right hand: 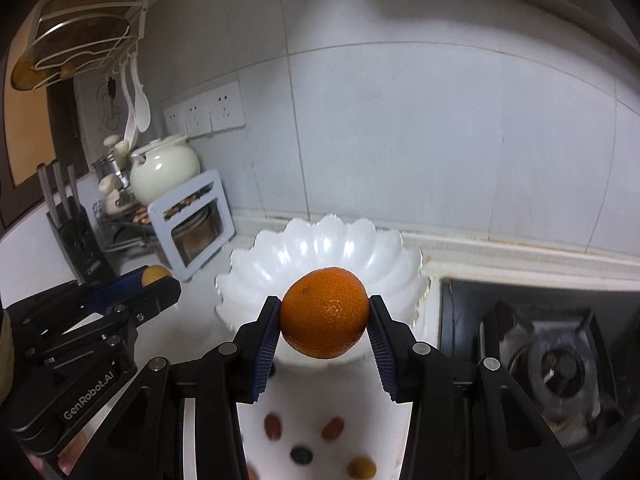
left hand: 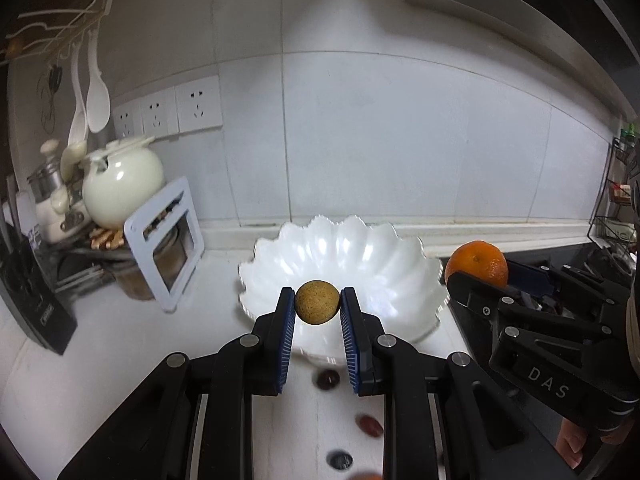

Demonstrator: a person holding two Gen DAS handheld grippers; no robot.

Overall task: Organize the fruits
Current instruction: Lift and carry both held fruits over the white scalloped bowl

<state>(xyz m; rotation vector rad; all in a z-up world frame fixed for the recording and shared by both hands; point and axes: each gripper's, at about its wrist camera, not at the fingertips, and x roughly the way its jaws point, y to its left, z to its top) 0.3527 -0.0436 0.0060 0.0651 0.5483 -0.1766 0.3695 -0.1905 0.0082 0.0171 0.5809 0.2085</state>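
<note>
Though cluttered, white countertop, tiled wall.

Glossy white ceramic-looking bowl and teapot, dimpled shiny orange, matt rough tan fruit, ribbed blue pads on matt black plastic-looking grippers, smooth tile wall, wooden board.
</note>
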